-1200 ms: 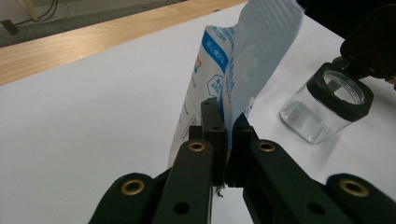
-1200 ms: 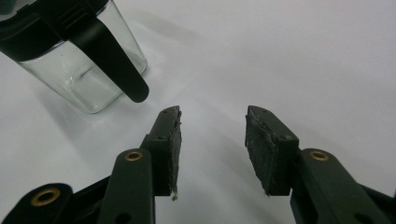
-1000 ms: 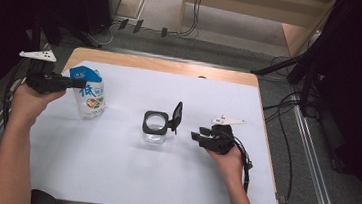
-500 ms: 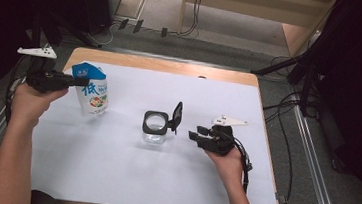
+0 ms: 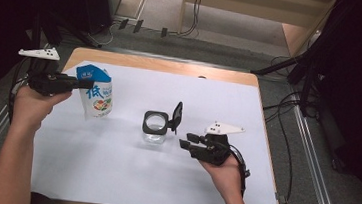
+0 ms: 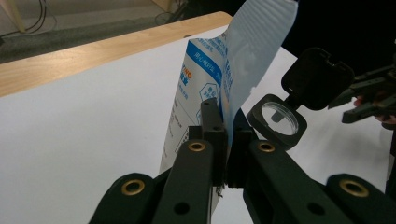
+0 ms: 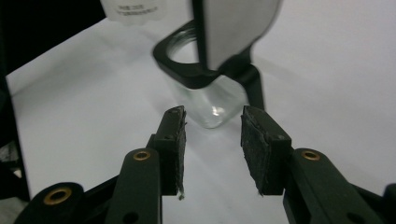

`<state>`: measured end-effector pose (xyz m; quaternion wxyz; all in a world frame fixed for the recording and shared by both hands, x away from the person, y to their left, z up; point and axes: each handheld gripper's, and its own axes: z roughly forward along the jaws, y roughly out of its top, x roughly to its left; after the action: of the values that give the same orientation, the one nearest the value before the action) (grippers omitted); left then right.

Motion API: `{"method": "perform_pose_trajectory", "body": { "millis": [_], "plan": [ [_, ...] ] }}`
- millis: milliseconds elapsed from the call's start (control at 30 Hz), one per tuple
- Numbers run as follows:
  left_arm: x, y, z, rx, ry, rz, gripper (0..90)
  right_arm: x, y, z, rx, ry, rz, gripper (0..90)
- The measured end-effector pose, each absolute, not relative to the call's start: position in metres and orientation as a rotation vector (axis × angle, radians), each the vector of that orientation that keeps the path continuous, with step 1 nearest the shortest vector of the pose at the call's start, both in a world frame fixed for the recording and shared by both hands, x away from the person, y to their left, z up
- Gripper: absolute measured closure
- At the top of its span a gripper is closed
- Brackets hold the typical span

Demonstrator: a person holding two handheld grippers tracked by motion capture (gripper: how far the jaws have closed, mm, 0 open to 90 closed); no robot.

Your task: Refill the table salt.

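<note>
Your left gripper [image 5: 84,83] pinches the milk pouch [image 5: 96,96] by its top seam, clear of the table. Keep that grip firm. The glass jar [image 5: 156,128], lid open, stands just ahead of your right gripper [image 7: 212,135] — jaws half-open, just been closing, nothing between them. Steady it before pouring.

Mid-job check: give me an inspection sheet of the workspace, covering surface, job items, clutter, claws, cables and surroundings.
Surface: table with a wooden edge, covered by a white sheet.
Job items: blue and white pouch lifted at the left; clear jar with a black rim upright mid-table, its hinged lid standing open.
Clutter: nothing seen.
Claws: left claw clamped on the pouch's edge; right claw open, jaws just been closing, nothing between them, short of the jar.
Cables: one trails from the right claw along the wrist; more lie on the floor beyond the table.
Surroundings: metal rails beside the table, wooden furniture behind.
</note>
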<state>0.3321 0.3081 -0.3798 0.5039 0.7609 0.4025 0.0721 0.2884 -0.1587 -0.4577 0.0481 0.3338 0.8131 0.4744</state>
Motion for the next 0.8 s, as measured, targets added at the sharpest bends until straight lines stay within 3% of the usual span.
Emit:
{"method": "perform_pose_trajectory", "body": {
  "millis": [800],
  "plan": [
    [0.318,0.301,-0.381,1.854,0.983,0.154,90.0,0.257,-0.074,-0.455,0.727,2.680,1.430,61.6]
  ]
}}
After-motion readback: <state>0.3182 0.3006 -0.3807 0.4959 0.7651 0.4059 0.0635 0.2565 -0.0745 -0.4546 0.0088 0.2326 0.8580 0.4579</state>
